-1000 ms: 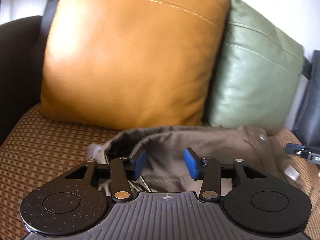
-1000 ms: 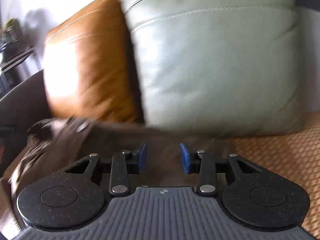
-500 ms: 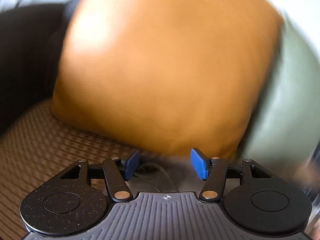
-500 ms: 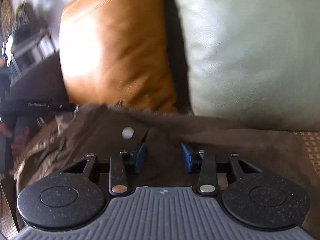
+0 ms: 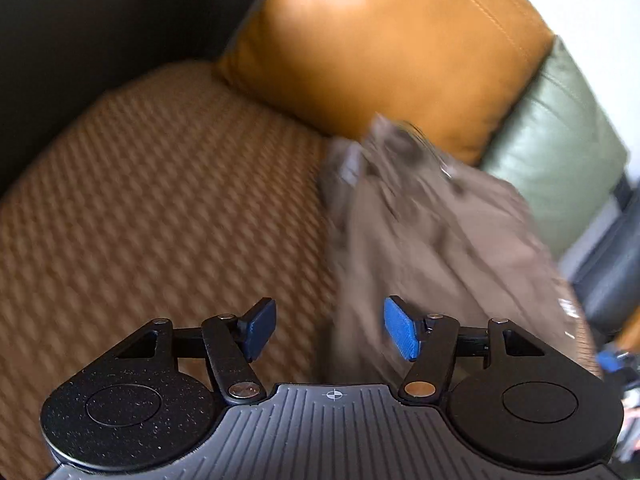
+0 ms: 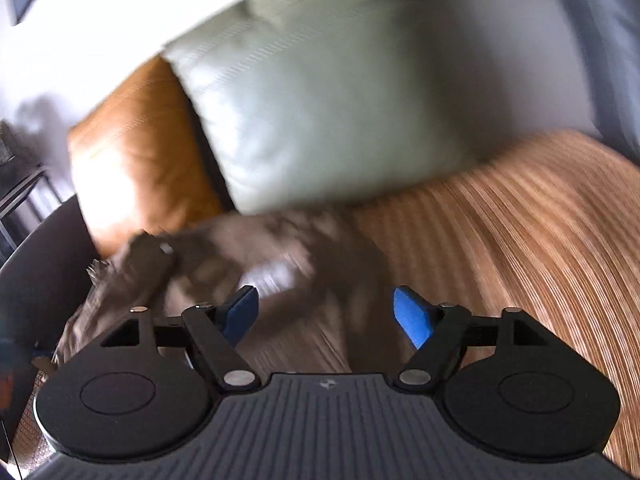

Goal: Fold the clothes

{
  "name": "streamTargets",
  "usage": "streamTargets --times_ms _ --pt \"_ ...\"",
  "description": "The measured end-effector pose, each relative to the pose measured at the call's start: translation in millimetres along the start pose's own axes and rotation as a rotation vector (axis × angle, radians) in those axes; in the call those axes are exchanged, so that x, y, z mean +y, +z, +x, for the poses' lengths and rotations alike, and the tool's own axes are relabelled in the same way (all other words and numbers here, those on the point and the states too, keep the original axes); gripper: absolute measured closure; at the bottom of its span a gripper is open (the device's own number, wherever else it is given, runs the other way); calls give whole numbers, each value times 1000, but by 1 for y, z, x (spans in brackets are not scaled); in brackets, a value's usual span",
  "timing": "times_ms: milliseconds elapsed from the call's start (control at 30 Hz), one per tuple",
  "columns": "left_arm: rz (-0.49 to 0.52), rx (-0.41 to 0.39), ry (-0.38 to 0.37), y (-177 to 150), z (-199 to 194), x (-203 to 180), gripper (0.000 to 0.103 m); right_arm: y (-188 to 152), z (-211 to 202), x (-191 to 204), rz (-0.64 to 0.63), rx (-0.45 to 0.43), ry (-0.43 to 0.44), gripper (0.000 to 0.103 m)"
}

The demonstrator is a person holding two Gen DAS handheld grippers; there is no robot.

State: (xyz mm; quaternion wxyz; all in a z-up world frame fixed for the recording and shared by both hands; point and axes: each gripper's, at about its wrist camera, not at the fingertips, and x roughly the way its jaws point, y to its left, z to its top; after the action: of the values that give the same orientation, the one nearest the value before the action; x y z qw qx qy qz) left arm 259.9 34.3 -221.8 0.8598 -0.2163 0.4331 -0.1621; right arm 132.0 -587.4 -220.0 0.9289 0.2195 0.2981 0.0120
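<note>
On the woven seat (image 5: 160,208), brown pants (image 5: 432,240) are lying in a blurry heap by the orange pillow (image 5: 380,48) & green pillow (image 6: 320,100). Left gripper (image 5: 330,328) is hovering w/ fingers apart, pants at 1 o'clock. Right gripper (image 6: 326,314) is spread wide too, pants at 11 o'clock, holding nothing.

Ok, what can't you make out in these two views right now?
- Garment, left wrist view: motion blur hides its type and folds.
- Garment, right wrist view: blurred; near edge hidden behind the right gripper.
- Left gripper: open, but the right frame edge cuts off whatever lies beyond.
</note>
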Motion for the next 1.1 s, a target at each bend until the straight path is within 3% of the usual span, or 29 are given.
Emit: streamTargets --times_ms 200,300,400,533,667,733,833,867,967,1100 --pt "49 27 -55 -3 6 -16 21 -28 4 -3 6 133 22 19" --pt "81 40 -11 -5 10 -17 14 -34 10 -1 4 163 43 18" --pt "53 61 -19 -13 26 -9 14 -39 23 -1 17 167 52 17" --pt "60 12 -44 -19 41 -12 7 -46 34 -6 49 141 79 13" --pt "62 18 -83 -21 53 -25 10 -53 43 -12 85 105 112 11" --pt "120 11 -48 -27 55 -36 20 -54 46 -12 105 92 137 18" --pt "164 2 -18 -32 54 -42 42 -55 50 -13 143 105 175 41" --pt "169 3 -10 -33 52 -44 55 -55 50 -14 152 110 174 57" --pt "165 23 14 -34 43 -51 79 -54 52 -16 232 129 187 72" --pt "148 40 26 -40 18 -54 87 -45 37 -5 226 154 188 78"
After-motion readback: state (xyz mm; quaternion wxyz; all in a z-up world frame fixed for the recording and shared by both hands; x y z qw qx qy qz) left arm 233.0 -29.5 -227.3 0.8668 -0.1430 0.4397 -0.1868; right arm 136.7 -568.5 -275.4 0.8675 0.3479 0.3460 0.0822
